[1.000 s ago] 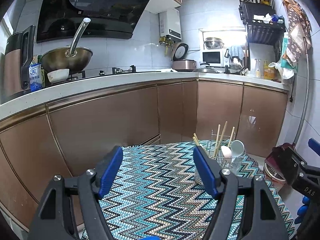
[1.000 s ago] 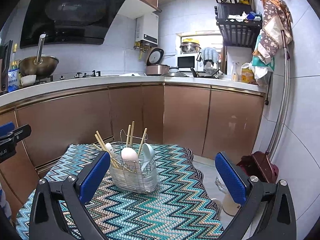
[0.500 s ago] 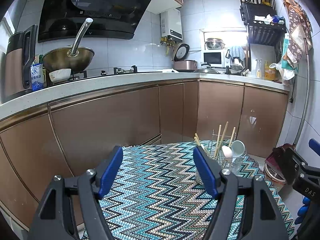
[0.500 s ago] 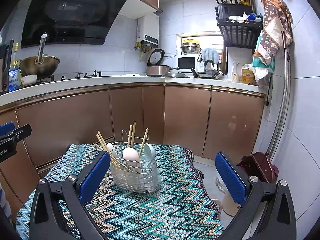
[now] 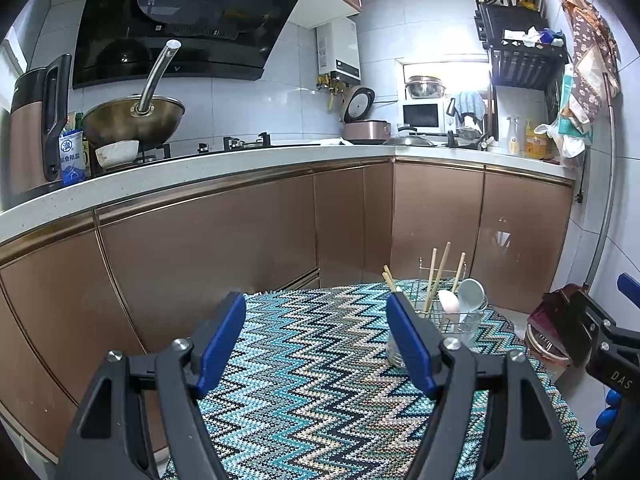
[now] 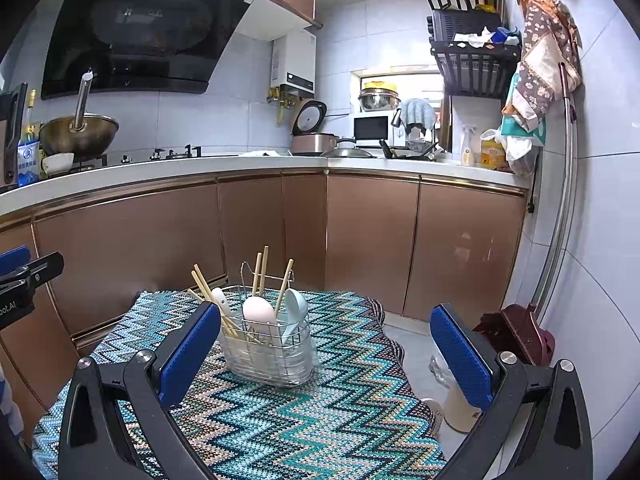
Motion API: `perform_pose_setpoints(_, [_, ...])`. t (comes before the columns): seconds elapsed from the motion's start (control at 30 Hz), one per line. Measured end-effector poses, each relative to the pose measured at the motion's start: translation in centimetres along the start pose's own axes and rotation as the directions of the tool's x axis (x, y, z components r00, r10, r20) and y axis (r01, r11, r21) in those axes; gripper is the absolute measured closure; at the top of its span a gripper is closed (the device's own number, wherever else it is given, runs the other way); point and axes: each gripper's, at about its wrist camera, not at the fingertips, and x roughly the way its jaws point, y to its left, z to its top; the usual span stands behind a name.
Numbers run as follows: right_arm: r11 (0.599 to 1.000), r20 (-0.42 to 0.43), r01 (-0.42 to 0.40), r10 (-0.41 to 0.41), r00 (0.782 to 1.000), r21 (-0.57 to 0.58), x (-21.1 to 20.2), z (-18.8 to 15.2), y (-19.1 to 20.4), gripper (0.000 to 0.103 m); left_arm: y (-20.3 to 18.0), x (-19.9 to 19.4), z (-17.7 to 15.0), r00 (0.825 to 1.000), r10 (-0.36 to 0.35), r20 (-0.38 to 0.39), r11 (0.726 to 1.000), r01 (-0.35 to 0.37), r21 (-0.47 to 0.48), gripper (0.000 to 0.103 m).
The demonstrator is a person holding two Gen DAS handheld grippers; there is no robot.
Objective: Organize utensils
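A zigzag-patterned cloth [image 5: 320,380] covers the table in a kitchen with brown cabinets. In the left wrist view, the left gripper [image 5: 316,336] is spread wide and empty; the wire utensil basket [image 5: 452,316] stands just beyond its right finger. In the right wrist view, the right gripper [image 6: 326,350] is likewise released, the utensil basket [image 6: 268,354] between its fingers, nearer the left one, holding chopsticks [image 6: 260,270] and spoons [image 6: 259,312].

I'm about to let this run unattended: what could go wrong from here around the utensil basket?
The wire basket holds chopsticks and spoons standing tall, so a nudge from the open right gripper might tip it. The zigzag cloth could slide or bunch underneath it.
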Motion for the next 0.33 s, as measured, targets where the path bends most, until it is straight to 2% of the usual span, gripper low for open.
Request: perform_pose_setpoints(0.33, [1.0, 0.004, 0.003, -0.003, 1.0, 0.0, -0.07, -0.01, 0.03, 0.0, -0.31, -0.19, -0.03, 1.0, -0.012, -0.014, 1.0, 0.012, -0.009, 0.032])
